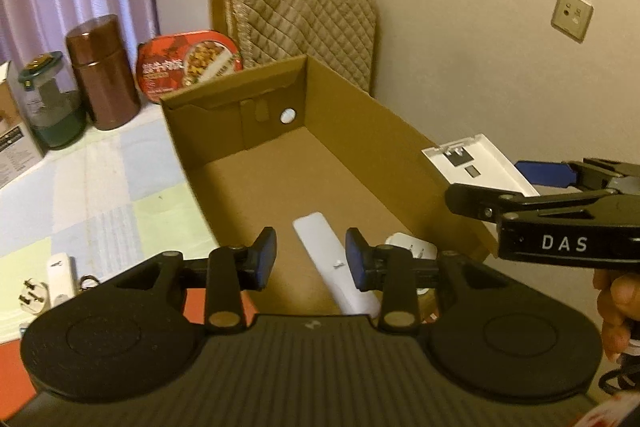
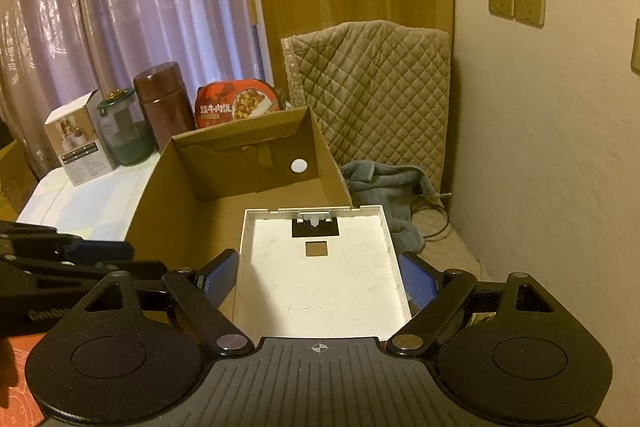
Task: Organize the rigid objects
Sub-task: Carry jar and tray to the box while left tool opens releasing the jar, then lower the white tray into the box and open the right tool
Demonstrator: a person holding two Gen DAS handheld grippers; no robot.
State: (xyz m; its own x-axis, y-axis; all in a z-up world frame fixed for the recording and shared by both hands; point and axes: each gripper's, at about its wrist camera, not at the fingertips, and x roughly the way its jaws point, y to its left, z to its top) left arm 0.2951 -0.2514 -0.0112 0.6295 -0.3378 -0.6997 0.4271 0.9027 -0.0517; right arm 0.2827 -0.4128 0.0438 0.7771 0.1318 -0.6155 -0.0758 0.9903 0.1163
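Observation:
An open cardboard box (image 1: 372, 155) stands on the table, and my left gripper (image 1: 311, 261) hovers over its near end. Its blue pads (image 1: 267, 259) stand apart and touch nothing. Below them a slim white remote (image 1: 316, 235) lies on the box floor, with a white plug adapter (image 1: 408, 245) beside it. My right gripper (image 2: 320, 279) is shut on a shallow white plastic cover (image 2: 320, 267), pads against its two long sides, above the right side of the box (image 2: 160, 211). The left wrist view shows that cover (image 1: 480, 163) over the box's right wall.
A white charger (image 1: 60, 271) and a loose plug (image 1: 30, 297) lie on the checked tablecloth left of the box. Behind the box stand a brown canister (image 1: 102, 71), a green-lidded jar (image 1: 52, 103), a red meal tub (image 1: 188, 63) and a quilted chair back (image 2: 372, 87). A grey towel (image 2: 380, 183) lies to the right.

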